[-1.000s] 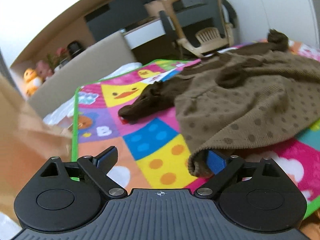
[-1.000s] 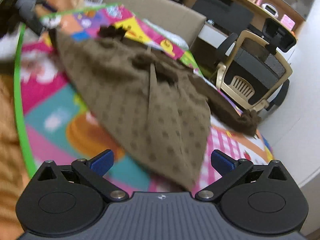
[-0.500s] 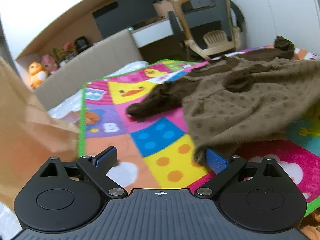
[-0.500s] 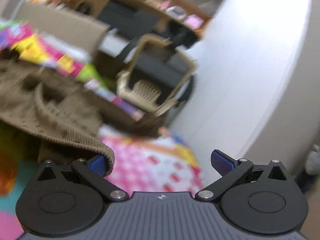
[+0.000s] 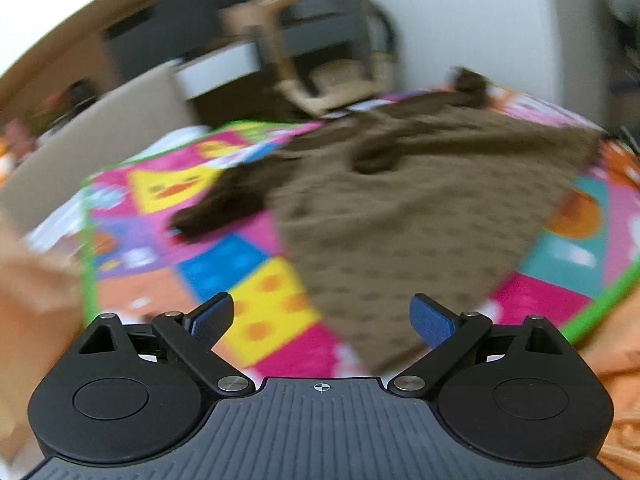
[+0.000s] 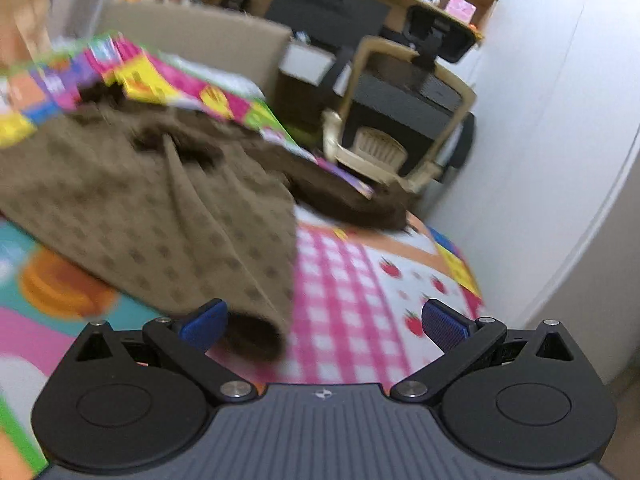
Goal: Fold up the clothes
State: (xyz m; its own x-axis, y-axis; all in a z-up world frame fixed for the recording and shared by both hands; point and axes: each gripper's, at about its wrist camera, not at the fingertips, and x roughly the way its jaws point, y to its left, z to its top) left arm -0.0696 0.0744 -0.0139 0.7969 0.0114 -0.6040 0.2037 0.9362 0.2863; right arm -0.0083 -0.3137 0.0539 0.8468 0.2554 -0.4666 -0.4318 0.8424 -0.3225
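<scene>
Brown sweater [image 5: 420, 216] on play mat [image 5: 256, 300] — both blurred.

Left gripper [image 5: 322, 316]: cloth corner, pinched by 3 o'clock finger earlier, now free between spread fingers. Brown dotted sweater [image 5: 404, 216]: hem now toward 6 o'clock. Right gripper [image 6: 324, 320]: view swings back onto the play mat [image 6: 360, 276].

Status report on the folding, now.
Left gripper open, right gripper open. Brown sweater spread on the play mat, near corners between the fingers. Nothing in the way.
</scene>
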